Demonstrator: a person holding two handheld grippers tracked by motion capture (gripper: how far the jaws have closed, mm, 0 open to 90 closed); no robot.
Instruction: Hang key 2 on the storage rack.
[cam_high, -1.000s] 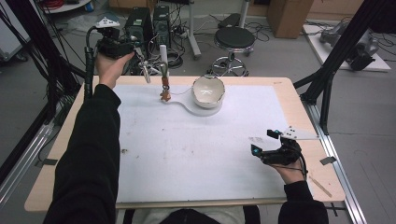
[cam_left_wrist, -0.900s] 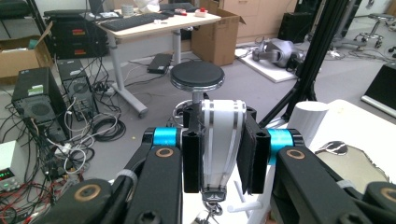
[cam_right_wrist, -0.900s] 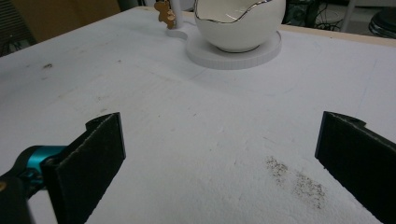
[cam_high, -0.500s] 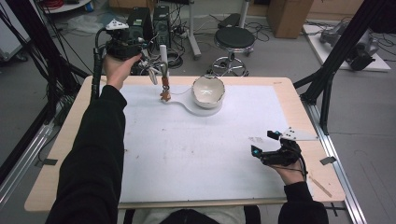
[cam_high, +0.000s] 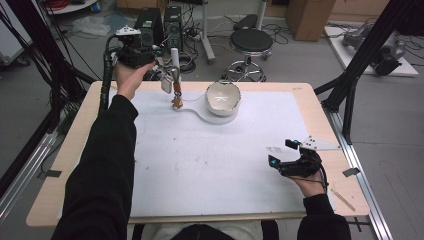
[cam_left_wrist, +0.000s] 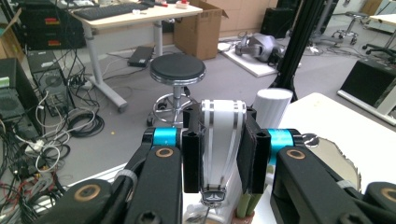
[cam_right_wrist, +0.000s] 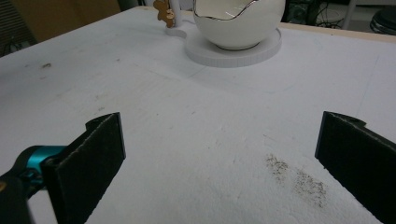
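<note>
Gripper (cam_left_wrist: 219, 149) around white-and-silver piece (cam_left_wrist: 223, 135)

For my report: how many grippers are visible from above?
2. The left gripper, over the table's far edge, grips a white striped piece; the right gripper, near its right edge.

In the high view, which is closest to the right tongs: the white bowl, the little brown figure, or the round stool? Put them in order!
From the right tongs:
1. White bowl, on the table's far side.
2. Little brown figure, left of the bowl.
3. Round stool, on the floor beyond the table.
</note>
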